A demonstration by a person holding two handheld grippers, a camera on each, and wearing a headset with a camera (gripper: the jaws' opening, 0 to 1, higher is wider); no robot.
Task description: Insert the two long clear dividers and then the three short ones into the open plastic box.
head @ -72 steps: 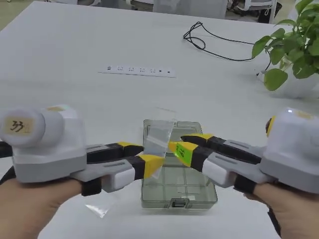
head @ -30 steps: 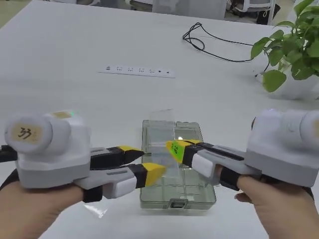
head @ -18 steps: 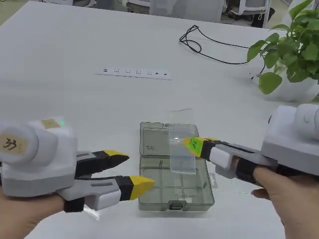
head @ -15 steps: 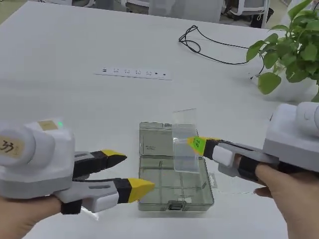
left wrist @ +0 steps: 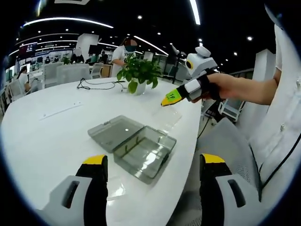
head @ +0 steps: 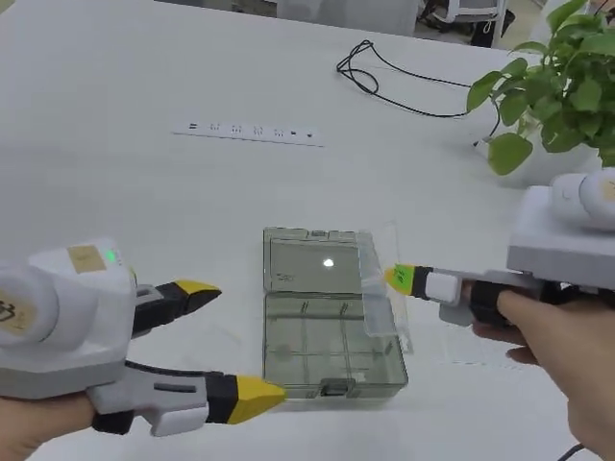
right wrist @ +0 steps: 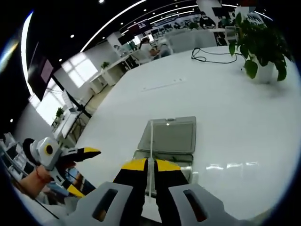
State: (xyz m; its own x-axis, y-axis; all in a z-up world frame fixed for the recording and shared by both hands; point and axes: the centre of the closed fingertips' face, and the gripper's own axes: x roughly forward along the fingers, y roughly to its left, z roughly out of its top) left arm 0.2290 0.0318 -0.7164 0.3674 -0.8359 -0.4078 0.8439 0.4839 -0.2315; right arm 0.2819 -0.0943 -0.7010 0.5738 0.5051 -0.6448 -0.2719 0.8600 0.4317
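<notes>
The open smoky plastic box (head: 332, 351) lies on the white table, lid (head: 315, 261) folded back flat. My right gripper (head: 404, 279) comes in from the right, shut on a clear divider (head: 381, 303) that hangs tilted over the box's right wall. In the right gripper view the divider (right wrist: 151, 141) stands edge-on between the shut fingertips (right wrist: 136, 165), above the box (right wrist: 171, 134). My left gripper (head: 231, 341) is at the lower left, jaws wide open and holding nothing. In its own view the left gripper (left wrist: 154, 162) frames the box (left wrist: 134, 146), with the right gripper (left wrist: 175, 96) beyond.
A white power strip (head: 252, 131) lies mid-table, and a black cable (head: 384, 77) loops behind it. A potted plant (head: 548, 86) stands at the far right. A person stands in the background beyond the plant (left wrist: 138, 73).
Both grippers met on the divider over the box before. The left has since drawn back to the left and opened wide. The right carried the divider to the box's right side.
</notes>
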